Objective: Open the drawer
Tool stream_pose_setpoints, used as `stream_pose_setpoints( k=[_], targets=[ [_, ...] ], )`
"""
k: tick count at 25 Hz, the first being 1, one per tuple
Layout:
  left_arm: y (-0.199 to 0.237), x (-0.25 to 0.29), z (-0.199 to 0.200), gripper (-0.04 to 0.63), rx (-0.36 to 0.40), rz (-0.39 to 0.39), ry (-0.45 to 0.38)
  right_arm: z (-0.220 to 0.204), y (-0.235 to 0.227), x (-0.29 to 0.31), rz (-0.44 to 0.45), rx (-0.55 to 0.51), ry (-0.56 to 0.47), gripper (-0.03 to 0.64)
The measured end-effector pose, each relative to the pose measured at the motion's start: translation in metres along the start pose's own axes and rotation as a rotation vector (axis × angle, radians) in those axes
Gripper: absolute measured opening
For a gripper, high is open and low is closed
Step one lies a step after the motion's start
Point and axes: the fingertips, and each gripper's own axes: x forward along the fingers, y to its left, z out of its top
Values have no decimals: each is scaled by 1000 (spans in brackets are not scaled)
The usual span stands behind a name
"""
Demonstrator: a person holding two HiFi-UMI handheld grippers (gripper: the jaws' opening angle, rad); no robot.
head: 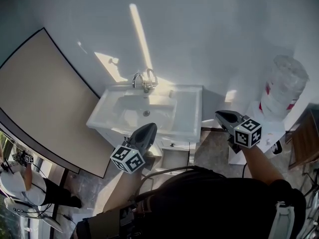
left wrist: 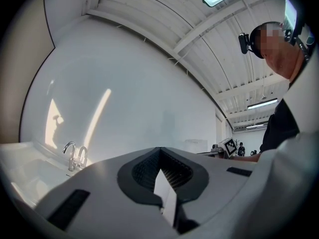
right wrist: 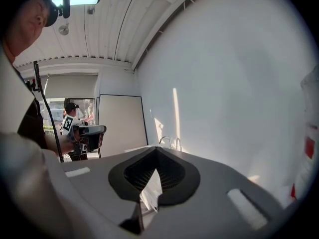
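Note:
A white vanity with a basin (head: 185,114) and a chrome faucet (head: 144,81) stands against the white wall. Its front with the drawer (head: 174,157) shows only as a narrow strip under the basin's near rim, seen steeply from above. My left gripper (head: 149,127) hangs over that near rim, shut and empty. My right gripper (head: 220,114) is held off the vanity's right side, also shut with nothing in it. In the left gripper view the gripper (left wrist: 160,153) faces the wall with the faucet (left wrist: 75,156) at its left. The right gripper (right wrist: 156,156) points at the wall too.
A large tan panel (head: 45,98) leans at the left of the vanity. A plastic-wrapped roll (head: 281,88) stands at the right, with a wooden piece (head: 305,138) nearer. Another person (head: 30,183) is at the lower left.

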Motion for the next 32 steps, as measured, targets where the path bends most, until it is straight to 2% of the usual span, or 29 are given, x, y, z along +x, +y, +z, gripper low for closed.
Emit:
stream_pose_setpoints(
  k=[9, 21, 32],
  targets=[
    [-3, 5, 2, 0, 10, 13, 8, 22, -2, -5, 11, 13, -60, -2],
    [9, -12, -1, 0, -7, 61, -2, 12, 3, 5, 23, -18, -27, -2],
    [10, -15, -4, 0, -8, 63, 0, 10, 6, 8, 30, -30, -26, -2]
  ],
)
